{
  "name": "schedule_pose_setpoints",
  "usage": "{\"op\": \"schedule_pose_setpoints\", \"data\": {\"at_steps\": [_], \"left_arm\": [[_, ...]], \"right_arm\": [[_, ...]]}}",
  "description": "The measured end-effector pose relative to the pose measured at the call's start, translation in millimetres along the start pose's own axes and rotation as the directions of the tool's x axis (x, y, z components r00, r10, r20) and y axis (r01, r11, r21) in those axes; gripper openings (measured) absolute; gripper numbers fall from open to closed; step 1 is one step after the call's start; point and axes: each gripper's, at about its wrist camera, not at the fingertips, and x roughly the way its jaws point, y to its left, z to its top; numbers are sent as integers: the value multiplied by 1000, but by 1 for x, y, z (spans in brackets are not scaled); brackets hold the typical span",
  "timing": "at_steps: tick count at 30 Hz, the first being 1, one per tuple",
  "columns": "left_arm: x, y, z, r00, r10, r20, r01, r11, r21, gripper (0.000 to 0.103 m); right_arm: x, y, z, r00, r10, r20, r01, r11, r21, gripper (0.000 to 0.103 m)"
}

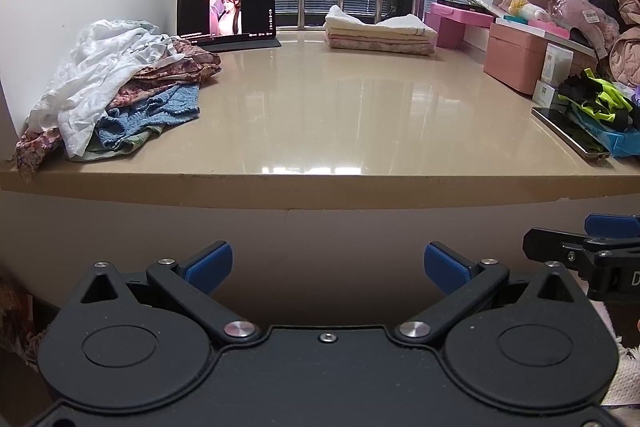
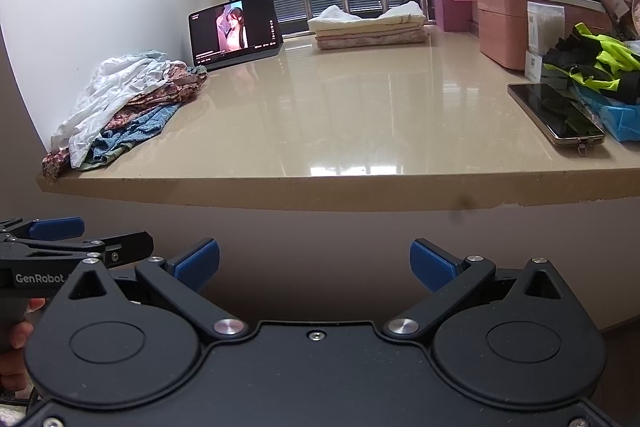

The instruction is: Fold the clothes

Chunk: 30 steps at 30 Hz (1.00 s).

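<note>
Both grippers idle below the counter's front edge, side by side, aimed across the top. Left gripper (image 1: 328, 265): jaws spread wide, nothing between the blue pads. Right gripper (image 2: 315, 261): same, wide open and empty.

Unfolded clothes pile (image 1: 116, 83) sits at the near-left corner of the beige counter (image 1: 340, 115), hard against the wall. From the left wrist view it's at about 10 o'clock; from the right wrist view (image 2: 124, 103) also 10 o'clock but further off. So the left gripper is the nearer one.

Pile's long axis runs diagonally, from the near-left counter edge back toward the tablet (image 1: 227, 11). White garment (image 1: 100, 67) is on top, floral fabric (image 1: 172, 71) and blue knit (image 1: 156, 111) beneath. A floral corner hangs over the front edge.

Folded stack (image 1: 380, 31) is at 12 o'clock at the back, by the window. Centre of the counter is bare, which looks like the folding area.

My read: nothing picked yet. Next move likely left gripper up and toward 10 o'clock to take the white top layer, then drag it toward 12. Phone (image 2: 556, 115) at 2 o'clock near the edge is well apart from that path.
</note>
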Motion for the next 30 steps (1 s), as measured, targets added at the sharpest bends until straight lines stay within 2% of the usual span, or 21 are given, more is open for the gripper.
{"op": "schedule_pose_setpoints", "data": {"at_steps": [30], "left_arm": [[0,2,3,1000,0,-1,0,1000,-13,103]], "right_arm": [[1,-1,2,1000,0,0,0,1000,-4,103]]}}
